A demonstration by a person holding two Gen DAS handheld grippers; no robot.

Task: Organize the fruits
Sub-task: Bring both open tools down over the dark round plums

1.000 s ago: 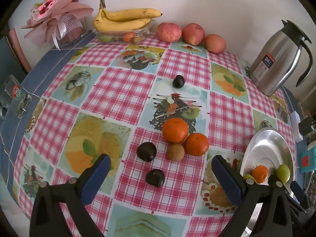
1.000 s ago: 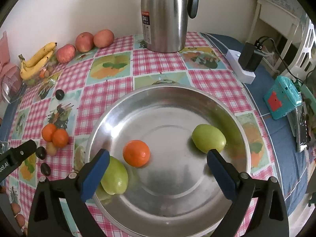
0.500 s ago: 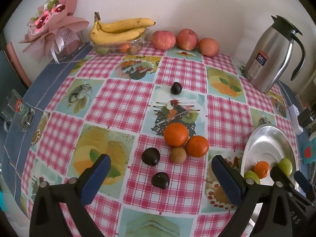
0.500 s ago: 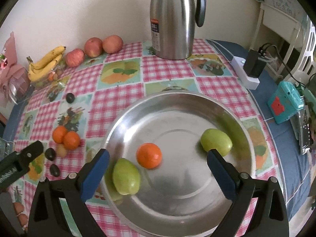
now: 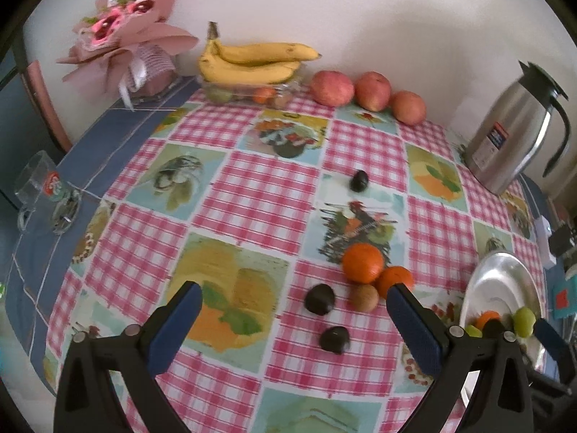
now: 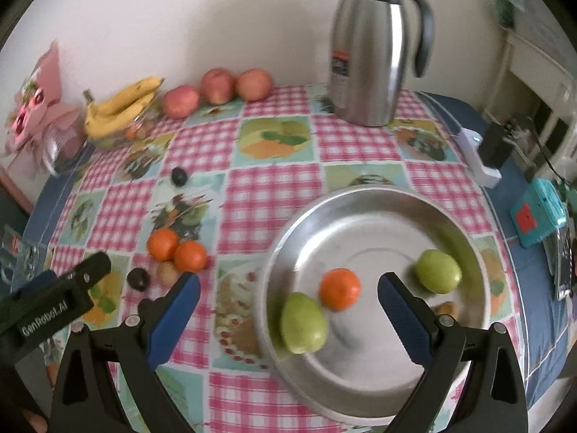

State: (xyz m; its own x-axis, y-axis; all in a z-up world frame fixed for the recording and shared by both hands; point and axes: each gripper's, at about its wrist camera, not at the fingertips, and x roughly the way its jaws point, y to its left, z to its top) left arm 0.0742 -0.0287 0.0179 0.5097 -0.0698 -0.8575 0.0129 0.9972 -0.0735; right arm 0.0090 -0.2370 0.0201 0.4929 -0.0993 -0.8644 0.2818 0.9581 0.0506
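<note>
Both views have pulled back and upward since a second ago: the steel plate (image 6: 378, 202) sits lower and further right in the right wrist view, and more of the kettle (image 6: 371, 54) and wall shows.

Left tool (image 5: 292, 319): jaws wide apart, empty, hanging above the loose fruit cluster at lower centre of its frame. Right tool (image 6: 288, 305): jaws wide apart, empty, hanging over the near rim of the plate.

Loose fruit on the checked worktop (image 5: 252, 195):
- two oranges (image 5: 362, 262) touching each other, a small brown fruit (image 5: 363, 297) against them
- two dark fruits (image 5: 320, 298) just beside that group, a third dark fruit (image 5: 359, 180) well apart toward frame centre

Collected fruit in the plate: one orange (image 6: 340, 287), two green fruits (image 6: 303, 323) and a small brown item (image 6: 447, 308) at the lower right rim, which I cannot identify.

Bananas (image 5: 252, 61) and three apples (image 5: 371, 90) line the wall at the top of the frame, apparently set apart already.

Assessment: the plate serves as the collecting point, so the task is judged partly done. The left tool stands nearest the cluster, so it is likely placed for the next pick. Round fruit may roll if nudged.
</note>
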